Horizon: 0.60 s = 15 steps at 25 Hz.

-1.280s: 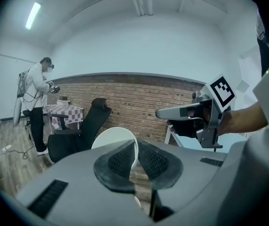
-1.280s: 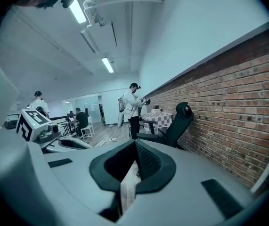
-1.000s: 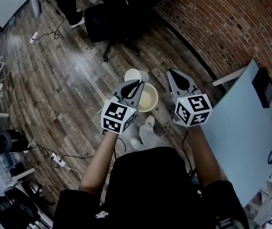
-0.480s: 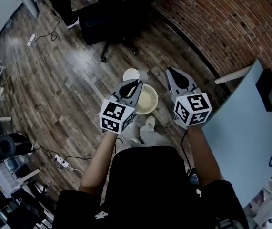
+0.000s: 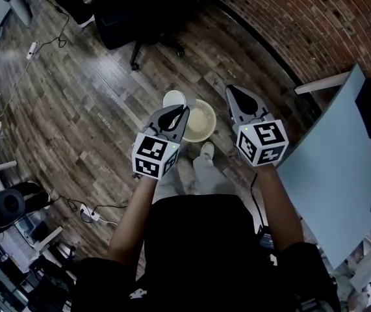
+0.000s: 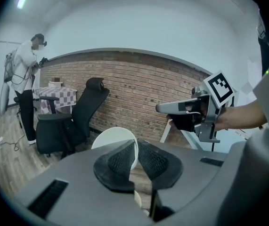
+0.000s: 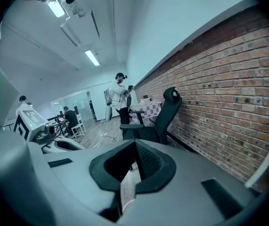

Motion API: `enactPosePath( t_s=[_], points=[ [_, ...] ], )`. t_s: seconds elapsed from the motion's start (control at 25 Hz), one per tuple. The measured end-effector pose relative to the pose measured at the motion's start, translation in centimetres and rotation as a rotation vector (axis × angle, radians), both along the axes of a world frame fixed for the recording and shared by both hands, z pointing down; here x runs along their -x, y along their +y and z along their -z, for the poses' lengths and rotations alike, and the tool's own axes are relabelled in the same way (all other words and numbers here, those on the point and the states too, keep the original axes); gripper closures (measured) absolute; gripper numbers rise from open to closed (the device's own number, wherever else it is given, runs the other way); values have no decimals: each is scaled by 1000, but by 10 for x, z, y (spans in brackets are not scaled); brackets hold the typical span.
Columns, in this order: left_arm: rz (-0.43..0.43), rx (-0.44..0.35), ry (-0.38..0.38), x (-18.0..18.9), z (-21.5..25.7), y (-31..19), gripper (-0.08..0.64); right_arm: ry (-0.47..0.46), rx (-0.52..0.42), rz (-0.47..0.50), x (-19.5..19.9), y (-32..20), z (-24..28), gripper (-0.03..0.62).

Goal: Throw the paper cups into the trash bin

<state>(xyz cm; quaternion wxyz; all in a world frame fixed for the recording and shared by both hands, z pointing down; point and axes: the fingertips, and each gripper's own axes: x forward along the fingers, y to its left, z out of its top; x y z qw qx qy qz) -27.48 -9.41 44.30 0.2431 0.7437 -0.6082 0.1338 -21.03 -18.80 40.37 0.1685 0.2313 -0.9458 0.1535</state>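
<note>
The L gripper (image 5: 171,117) is pinching a white paper cup (image 5: 174,99) by its thin wall. Its two black pads are pressing close together w/ the cup's edge squeezed between them. The cup is sticking out past the tips, and its round face is showing in the left gripper view.

The R gripper (image 5: 236,96) is also pressing its pads together. A thin white strip (image 7: 127,189) is poking out low between them. It looks like the wall of another cup, but I can't tell for sure, bc the rest is hiding under the gripper.

The round cream trash bin (image 5: 199,119) is standing on the dark wood floor (image 5: 94,109), w/ its open top facing up. It is sitting down low, between the two grippers. From the head view, the L gripper's tip is just beside the bin's left rim, & the R gripper's tip is near the right rim.

The big thing for the next move: the cup is hanging a little beyond the bin's far-left rim, not right over the hole. So I think the L gripper, being closer, needs to bring the cup a bit toward the R side & toward the person before letting go. Otherwise the cup may land on the floor beside the bin.
</note>
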Motion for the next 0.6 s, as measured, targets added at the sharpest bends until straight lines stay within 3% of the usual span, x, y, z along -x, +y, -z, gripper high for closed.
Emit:
enactPosePath(
  t_s=[0.32, 0.6],
  points=[
    [-114, 88, 69, 9, -50, -10, 534, 77, 74, -136, -3, -10, -50, 589],
    [-290, 163, 111, 2, -93, -4, 534, 127, 134, -282, -9, 2, -92, 589]
  ],
)
